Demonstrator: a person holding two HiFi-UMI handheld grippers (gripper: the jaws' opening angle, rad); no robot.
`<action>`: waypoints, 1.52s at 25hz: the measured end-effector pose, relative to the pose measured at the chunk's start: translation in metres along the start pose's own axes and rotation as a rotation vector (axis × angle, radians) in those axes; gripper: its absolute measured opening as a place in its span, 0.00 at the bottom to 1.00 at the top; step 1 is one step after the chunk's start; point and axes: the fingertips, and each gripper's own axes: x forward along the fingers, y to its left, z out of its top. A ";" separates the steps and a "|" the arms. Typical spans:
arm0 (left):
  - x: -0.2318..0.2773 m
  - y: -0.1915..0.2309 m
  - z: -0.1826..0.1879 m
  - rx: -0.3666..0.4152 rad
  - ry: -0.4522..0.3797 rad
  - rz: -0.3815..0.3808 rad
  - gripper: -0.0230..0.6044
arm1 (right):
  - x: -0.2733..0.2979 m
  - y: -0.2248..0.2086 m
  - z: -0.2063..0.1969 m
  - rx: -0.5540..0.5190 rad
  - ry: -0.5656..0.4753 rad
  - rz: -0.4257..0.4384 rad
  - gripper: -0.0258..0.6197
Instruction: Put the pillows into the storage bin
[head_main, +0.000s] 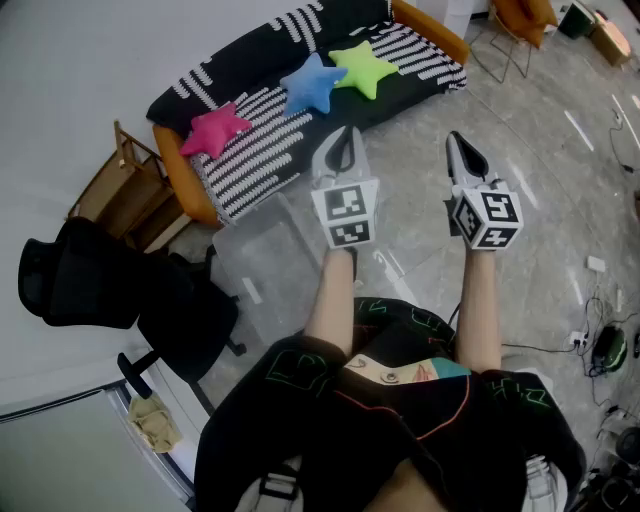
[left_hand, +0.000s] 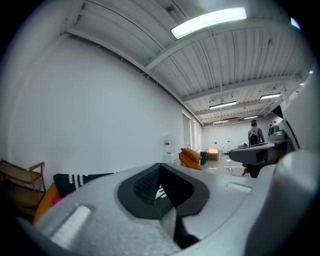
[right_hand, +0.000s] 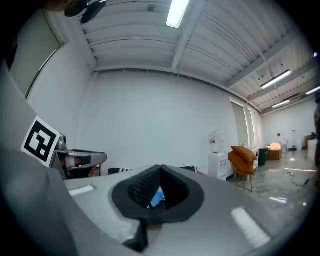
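Three star pillows lie on the black-and-white striped sofa (head_main: 260, 150): a pink one (head_main: 215, 128) at the left, a blue one (head_main: 312, 85) in the middle and a green one (head_main: 363, 66) at the right. A clear storage bin (head_main: 262, 250) stands on the floor in front of the sofa. My left gripper (head_main: 345, 138) is held in the air short of the sofa, shut and empty. My right gripper (head_main: 456, 142) hangs beside it, also shut and empty. A sliver of green pillow (left_hand: 160, 193) shows past the left jaws, and a sliver of blue pillow (right_hand: 157, 196) past the right jaws.
A black office chair (head_main: 120, 285) stands at the left, with a wooden chair (head_main: 115, 195) behind it by the sofa's end. An orange chair (head_main: 520, 20) is at the far right. Cables and a power strip (head_main: 590, 340) lie on the floor at the right. A person (left_hand: 256, 134) stands far off.
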 end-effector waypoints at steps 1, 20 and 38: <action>0.000 0.001 0.000 0.000 -0.001 -0.001 0.05 | 0.000 0.000 0.000 -0.001 -0.001 -0.001 0.04; 0.047 0.025 -0.017 -0.155 0.014 -0.081 0.05 | 0.040 -0.003 0.007 0.052 -0.022 -0.005 0.04; 0.090 0.096 -0.053 -0.191 0.047 -0.007 0.05 | 0.128 0.024 -0.001 0.116 -0.011 0.114 0.04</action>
